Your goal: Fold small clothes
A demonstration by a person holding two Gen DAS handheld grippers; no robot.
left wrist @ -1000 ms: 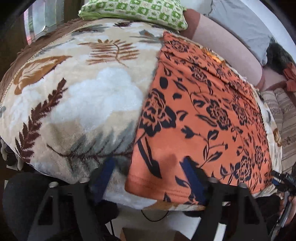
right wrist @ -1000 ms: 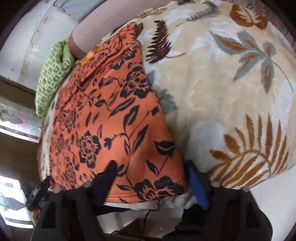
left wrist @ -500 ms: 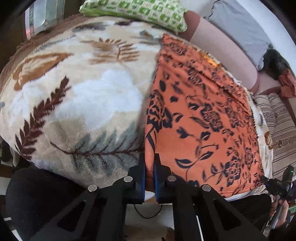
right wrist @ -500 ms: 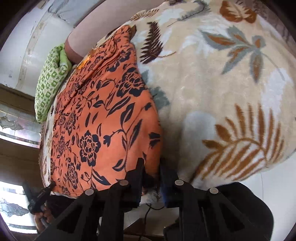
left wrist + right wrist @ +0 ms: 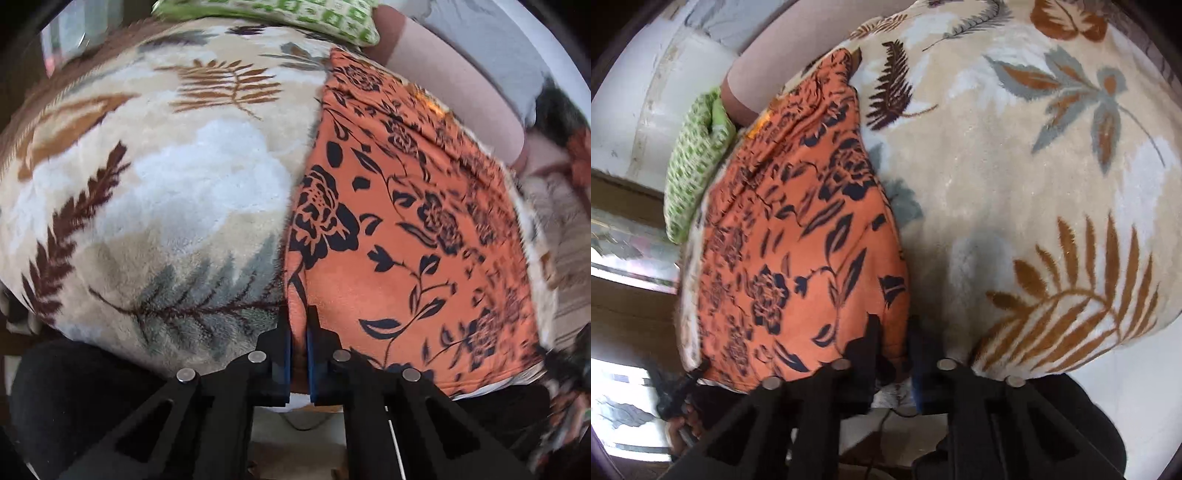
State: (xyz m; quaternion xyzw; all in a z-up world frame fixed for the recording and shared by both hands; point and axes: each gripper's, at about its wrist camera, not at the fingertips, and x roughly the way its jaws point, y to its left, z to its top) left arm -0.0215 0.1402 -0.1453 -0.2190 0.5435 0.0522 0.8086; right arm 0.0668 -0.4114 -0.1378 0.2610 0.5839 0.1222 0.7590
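An orange garment with a black flower print [image 5: 413,229] lies flat on a cream leaf-patterned blanket [image 5: 155,192]. My left gripper [image 5: 298,325] is shut on the garment's near left corner at the bed's front edge. In the right wrist view the same garment [image 5: 798,251] lies left of centre, and my right gripper [image 5: 894,336] is shut on its near right corner. The pinched fabric edges stand up between the jaws. Each gripper's far side of the hem is partly hidden by its fingers.
A green patterned pillow [image 5: 295,14] lies at the head of the bed, also in the right wrist view [image 5: 698,162]. A pinkish bolster [image 5: 454,81] and grey cloth lie beyond the garment. The blanket [image 5: 1034,184] spreads wide on both sides. The bed's front edge drops off below the grippers.
Both grippers went from open around the garment's near corners to shut on them. They now hold the corners, with the hem slightly lifted and pulled.
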